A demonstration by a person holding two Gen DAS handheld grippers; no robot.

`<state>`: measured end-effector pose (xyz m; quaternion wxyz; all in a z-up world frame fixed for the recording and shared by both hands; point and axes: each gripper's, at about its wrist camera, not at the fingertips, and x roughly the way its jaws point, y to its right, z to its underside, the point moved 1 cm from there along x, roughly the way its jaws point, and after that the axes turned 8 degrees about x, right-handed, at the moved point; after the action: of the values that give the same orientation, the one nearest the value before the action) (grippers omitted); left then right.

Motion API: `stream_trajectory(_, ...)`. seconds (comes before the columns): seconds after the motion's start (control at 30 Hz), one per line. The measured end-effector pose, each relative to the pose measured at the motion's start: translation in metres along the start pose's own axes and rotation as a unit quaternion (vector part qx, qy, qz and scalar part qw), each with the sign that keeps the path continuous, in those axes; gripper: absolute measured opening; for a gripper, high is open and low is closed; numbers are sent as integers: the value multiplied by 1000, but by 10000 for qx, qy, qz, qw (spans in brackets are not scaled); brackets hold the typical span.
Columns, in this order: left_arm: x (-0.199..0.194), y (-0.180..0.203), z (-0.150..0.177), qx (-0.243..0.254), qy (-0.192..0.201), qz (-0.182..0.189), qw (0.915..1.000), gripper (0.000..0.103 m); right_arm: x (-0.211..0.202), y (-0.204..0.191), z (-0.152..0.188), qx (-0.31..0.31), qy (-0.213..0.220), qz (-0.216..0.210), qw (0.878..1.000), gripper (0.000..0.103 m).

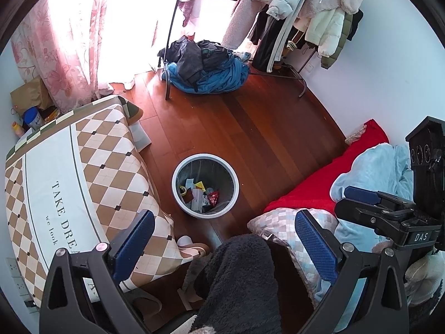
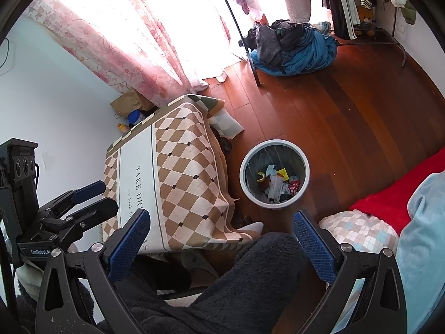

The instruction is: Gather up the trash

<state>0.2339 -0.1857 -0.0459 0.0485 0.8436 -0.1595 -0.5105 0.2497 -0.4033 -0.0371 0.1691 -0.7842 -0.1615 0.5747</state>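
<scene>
A round white-rimmed trash bin [image 1: 235, 194] stands on the wood floor, with several wrappers and scraps of trash [image 1: 198, 192] in it. It also shows in the right wrist view [image 2: 306, 167], with its trash [image 2: 275, 183]. My left gripper [image 1: 225, 239] is open and empty, held above a dark fleece-covered leg, short of the bin. My right gripper [image 2: 222, 236] is open and empty, also short of the bin. The right gripper shows at the right of the left wrist view [image 1: 361, 197], and the left gripper at the left of the right wrist view [image 2: 94, 194].
A table with a checked cloth [image 1: 69, 183] stands left of the bin. A bed with a red blanket [image 1: 333, 172] and light blue duvet lies right. A pile of dark and blue clothes [image 1: 205, 66] and a coat rack [image 1: 300, 16] stand at the back.
</scene>
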Motion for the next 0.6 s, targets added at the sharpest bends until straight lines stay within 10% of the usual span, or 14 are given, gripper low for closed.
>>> stream_trajectory(0.6, 2, 1, -4, -20, -15, -18, 10000, 103, 4, -2, -11, -45, -97, -25, 9999, 103)
